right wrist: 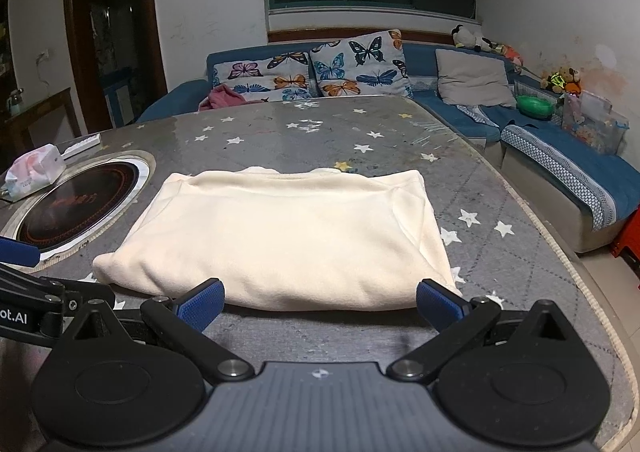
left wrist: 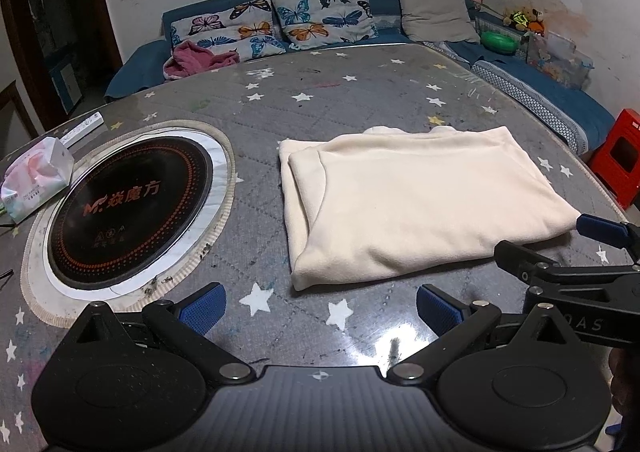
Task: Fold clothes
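The left hand-held gripper (left wrist: 318, 304) hangs over bare counter (left wrist: 360, 100) near the near edge, its blue pads spread wide and holding nothing. From it, the folded cream garment (left wrist: 420, 204) lies ahead and off to the right, with its near-left corner just beyond the gap between the pads. To the left of the garment, and well apart from it, the round cooktop (left wrist: 132, 208) is set into the counter, with a tissue pack (left wrist: 34, 180) beyond it at the counter's left edge.

The right hand-held gripper (right wrist: 318, 302) faces the garment (right wrist: 280, 236) squarely, its pads also spread wide and empty. The near folded edge lies just ahead of the pads and runs across the view from one pad to the other. The garment's long axis appears to run left to right, parallel to the counter's near edge, though the fisheye makes this hard to be sure of.

The right one looks nearer and better centred. Seen from the left wrist, one of its pads touches, or nearly touches, the garment's near-right corner. I judge any further fold would start from that near edge, with the left one needing to shift right first.
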{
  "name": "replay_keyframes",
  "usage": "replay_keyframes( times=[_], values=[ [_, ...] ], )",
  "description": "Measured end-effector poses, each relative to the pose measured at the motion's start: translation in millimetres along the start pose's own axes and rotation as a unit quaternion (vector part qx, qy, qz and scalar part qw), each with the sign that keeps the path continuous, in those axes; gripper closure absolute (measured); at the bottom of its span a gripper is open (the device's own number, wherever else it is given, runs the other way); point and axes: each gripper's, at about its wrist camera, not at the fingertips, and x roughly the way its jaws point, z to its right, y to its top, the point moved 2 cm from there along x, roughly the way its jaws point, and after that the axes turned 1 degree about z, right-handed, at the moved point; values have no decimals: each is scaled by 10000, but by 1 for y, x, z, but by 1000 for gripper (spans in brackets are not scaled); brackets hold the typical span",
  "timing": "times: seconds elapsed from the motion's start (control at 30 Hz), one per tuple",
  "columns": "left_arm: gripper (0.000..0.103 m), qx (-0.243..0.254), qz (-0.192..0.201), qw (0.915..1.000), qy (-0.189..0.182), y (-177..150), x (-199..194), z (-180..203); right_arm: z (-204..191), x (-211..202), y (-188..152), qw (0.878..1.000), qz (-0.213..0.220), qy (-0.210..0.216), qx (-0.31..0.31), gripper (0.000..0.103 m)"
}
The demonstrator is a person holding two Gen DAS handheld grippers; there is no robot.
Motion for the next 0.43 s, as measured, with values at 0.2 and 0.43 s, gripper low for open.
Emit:
replay_keyframes(
  times=[0.2,0.43],
  values=[
    [0,18,35,10000,15,0,-2,0,1,-2,1,10000,34,15,10,0],
    [0,67,38,10000,15,-1,-4,1,0,-5,1,10000,54,7,-1,0]
  ],
)
